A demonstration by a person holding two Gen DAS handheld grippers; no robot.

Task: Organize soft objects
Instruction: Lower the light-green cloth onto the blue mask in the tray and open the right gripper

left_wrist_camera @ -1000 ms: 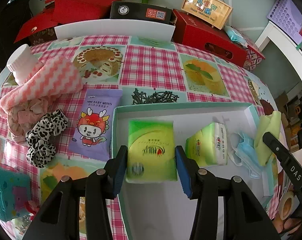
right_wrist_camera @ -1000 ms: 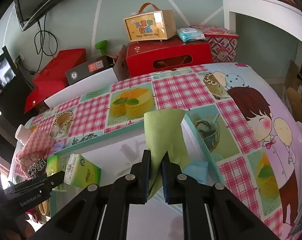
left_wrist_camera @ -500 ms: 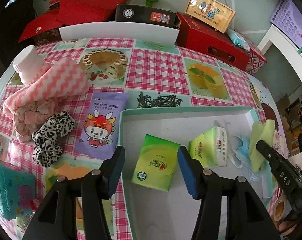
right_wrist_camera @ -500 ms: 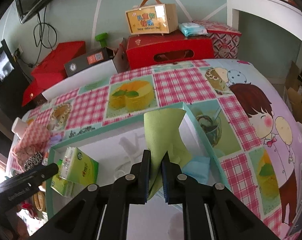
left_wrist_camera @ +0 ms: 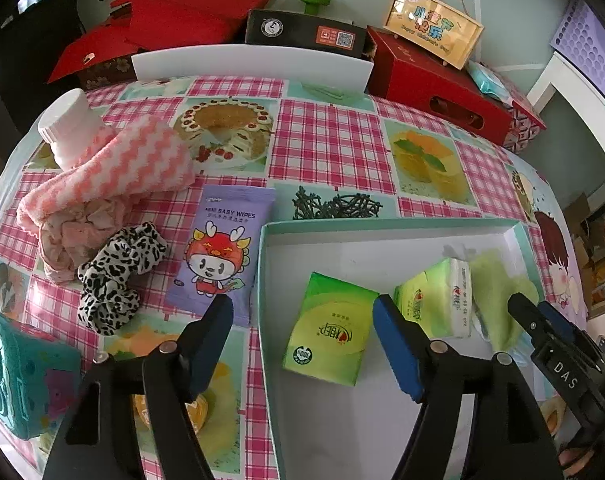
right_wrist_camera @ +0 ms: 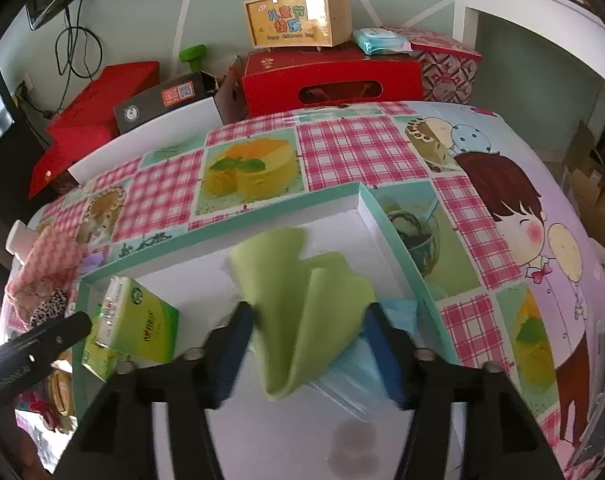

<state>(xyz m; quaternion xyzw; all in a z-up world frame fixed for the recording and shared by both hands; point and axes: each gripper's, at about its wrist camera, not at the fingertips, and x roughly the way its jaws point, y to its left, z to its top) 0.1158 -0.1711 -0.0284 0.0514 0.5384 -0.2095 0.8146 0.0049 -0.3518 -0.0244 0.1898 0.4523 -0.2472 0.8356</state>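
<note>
Right wrist view: the green cloth (right_wrist_camera: 302,308) has just been released into the box (right_wrist_camera: 398,240) by the right gripper (right_wrist_camera: 306,356), jaws spread; the left gripper (left_wrist_camera: 302,340) has likewise just been opened off the tissue pack (left_wrist_camera: 330,340). Next, the wipes (left_wrist_camera: 222,248) should probably be fetched.

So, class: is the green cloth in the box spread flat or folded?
Folded. The green cloth lies loosely creased in the box, its layers overlapping, between the right tongs' open jaws.

A home room: cartoon-print tablecloth (left_wrist_camera: 326,148), gift boxes (right_wrist_camera: 330,78) stacked against the wall.
</note>
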